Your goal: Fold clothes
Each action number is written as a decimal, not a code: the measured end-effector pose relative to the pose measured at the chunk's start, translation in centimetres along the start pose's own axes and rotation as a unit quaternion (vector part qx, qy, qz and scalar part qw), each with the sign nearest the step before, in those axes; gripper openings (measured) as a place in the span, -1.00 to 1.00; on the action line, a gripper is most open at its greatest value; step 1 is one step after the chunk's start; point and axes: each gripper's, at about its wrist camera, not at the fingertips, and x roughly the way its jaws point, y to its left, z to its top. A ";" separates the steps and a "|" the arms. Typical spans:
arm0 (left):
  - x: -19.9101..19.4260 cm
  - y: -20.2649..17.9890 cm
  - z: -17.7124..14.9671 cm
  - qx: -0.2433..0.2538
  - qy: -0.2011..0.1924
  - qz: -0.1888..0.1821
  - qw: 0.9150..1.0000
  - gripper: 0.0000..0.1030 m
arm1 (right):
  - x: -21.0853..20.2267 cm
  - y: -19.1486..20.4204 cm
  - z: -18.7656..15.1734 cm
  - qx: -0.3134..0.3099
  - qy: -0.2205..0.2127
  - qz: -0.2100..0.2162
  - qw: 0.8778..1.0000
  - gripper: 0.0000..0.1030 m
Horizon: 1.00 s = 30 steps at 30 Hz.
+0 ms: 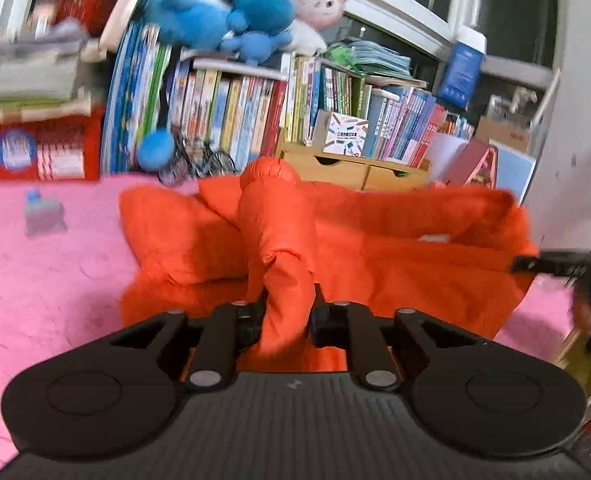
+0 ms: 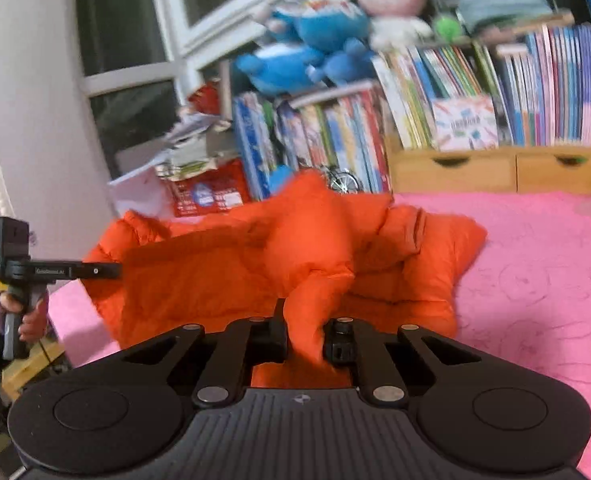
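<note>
An orange padded jacket (image 1: 395, 256) lies rumpled on the pink blanket (image 1: 47, 276); it also shows in the right wrist view (image 2: 199, 276). My left gripper (image 1: 287, 312) is shut on a raised fold of the jacket, likely a sleeve, which stands up between its jaws. My right gripper (image 2: 305, 336) is shut on another bunched fold of the jacket and lifts it. The other gripper shows at the right edge of the left wrist view (image 1: 551, 264) and at the left edge of the right wrist view (image 2: 55, 270), held in a hand.
Behind the blanket stand rows of books (image 1: 231, 120), a wooden drawer unit (image 1: 359, 168), a small model bicycle (image 1: 199, 160) and plush toys (image 1: 223, 12) on top. A small blue-grey object (image 1: 41, 210) lies on the blanket at left. A white wall (image 2: 27, 120) is near.
</note>
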 end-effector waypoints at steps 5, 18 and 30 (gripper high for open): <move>3.8 1.6 -0.4 -0.023 0.020 0.051 0.998 0.61 | 1.5 -1.2 0.0 -0.012 0.009 -0.051 0.999 0.11; 3.2 1.9 1.3 -0.088 -0.039 0.067 0.993 -0.83 | 7.0 -0.4 0.4 -0.022 -0.016 -0.070 0.997 -0.76; 14.7 4.6 13.2 0.022 -0.061 0.198 0.978 -0.73 | 12.9 -2.8 12.3 -0.054 -0.112 -0.185 0.975 -0.70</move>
